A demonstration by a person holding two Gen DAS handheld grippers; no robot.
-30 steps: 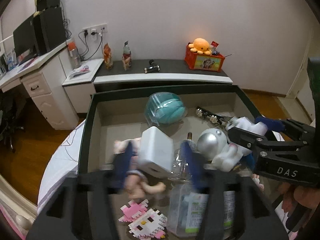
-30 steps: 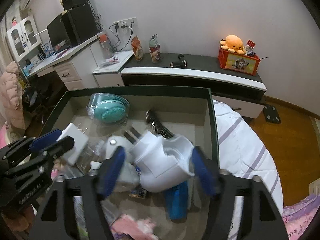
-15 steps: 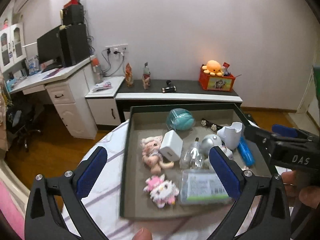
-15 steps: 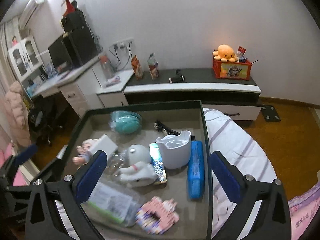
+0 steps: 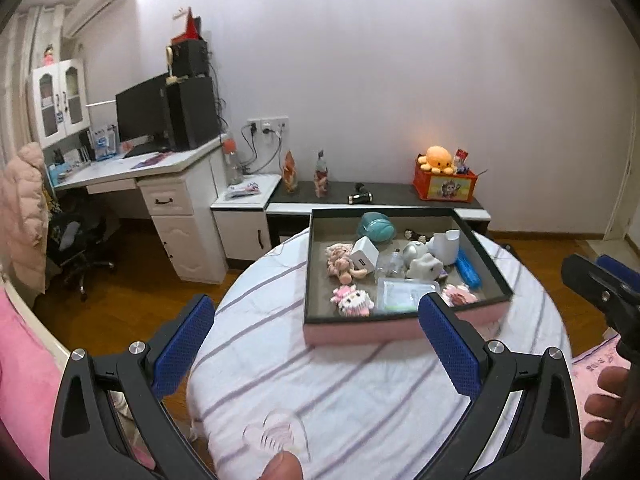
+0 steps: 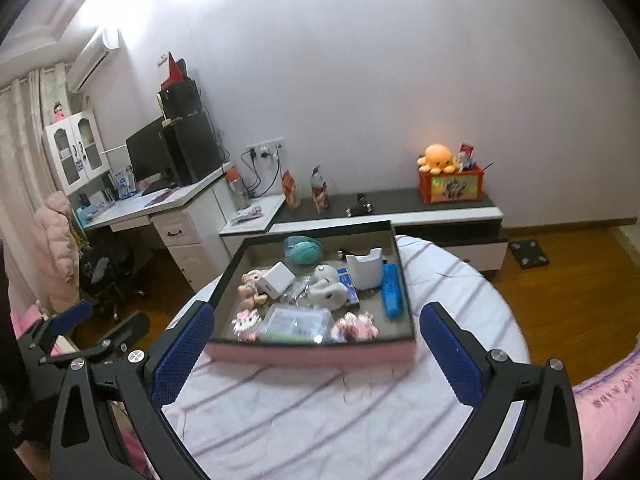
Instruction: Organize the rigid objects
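A pink-sided box with a dark rim [image 5: 404, 330] [image 6: 312, 350] sits on the round table with a striped white cloth [image 5: 360, 392] [image 6: 320, 408]. Inside lie a white charger cube [image 5: 365, 257] [image 6: 277, 281], a teal brush [image 5: 376, 227] [image 6: 304, 251], a white cup-shaped holder [image 5: 446, 246] [image 6: 365, 272], a blue stick [image 5: 467, 273] [image 6: 391, 294], dolls and a clear packet. My left gripper [image 5: 320, 344] is open and empty, held back above the table's near side. My right gripper [image 6: 316, 350] is open and empty, also drawn back from the box.
A low dark cabinet [image 5: 380, 196] stands behind the table with an orange plush on a red box [image 5: 440, 168]. A white desk [image 5: 152, 176] with a monitor stands at the left. Wooden floor surrounds the table. A pink bed edge [image 6: 608, 400] lies at the right.
Both grippers have pulled up and back from inside the box to well above the table. The left one let go of the white charger, the right one of the white holder; both jaws now open.
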